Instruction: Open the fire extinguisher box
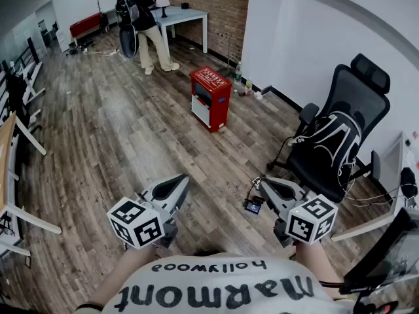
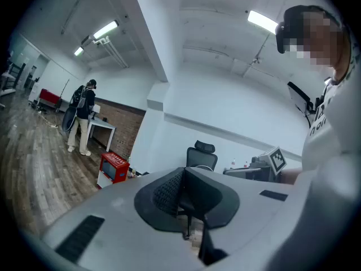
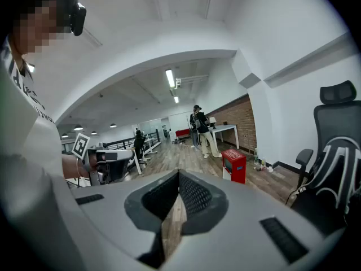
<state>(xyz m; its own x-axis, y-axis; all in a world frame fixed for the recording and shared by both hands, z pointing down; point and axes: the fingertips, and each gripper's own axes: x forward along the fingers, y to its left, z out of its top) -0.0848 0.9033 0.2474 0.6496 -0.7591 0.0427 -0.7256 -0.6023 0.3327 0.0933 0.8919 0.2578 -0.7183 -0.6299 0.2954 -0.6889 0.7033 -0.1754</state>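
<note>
While both grippers hover low over the wooden floor (image 1: 98, 142), close to the person's body, neither holds anything. The left gripper (image 1: 182, 178) has its jaws pressed together with nothing between them, and its own view shows the two dark pads meeting in a single seam (image 2: 182, 173). The right gripper (image 1: 259, 184) is likewise closed and empty, its ribbed pads meeting at the tip (image 3: 179, 175). In the head view the two sit side by side, left at 7 o'clock and right at 5 o'clock of the frame, each carrying its marker cube at the rear.

The fire extinguisher box (image 1: 211, 97) stands upright on the floor at about 12 o'clock from the grippers, well apart from both. It is red with a pale front panel and printed lettering on top, and its door looks shut. It also shows small in the left gripper view (image 2: 113, 168) and the right gripper view (image 3: 234, 164). A few bottles (image 1: 239, 76) stand against the white wall at 1 o'clock of the box.

A black office chair (image 1: 334, 142) sits at 2 o'clock from the right gripper. Far off at 11 o'clock, a person (image 1: 145, 21) stands beside a white table (image 1: 186, 15).
</note>
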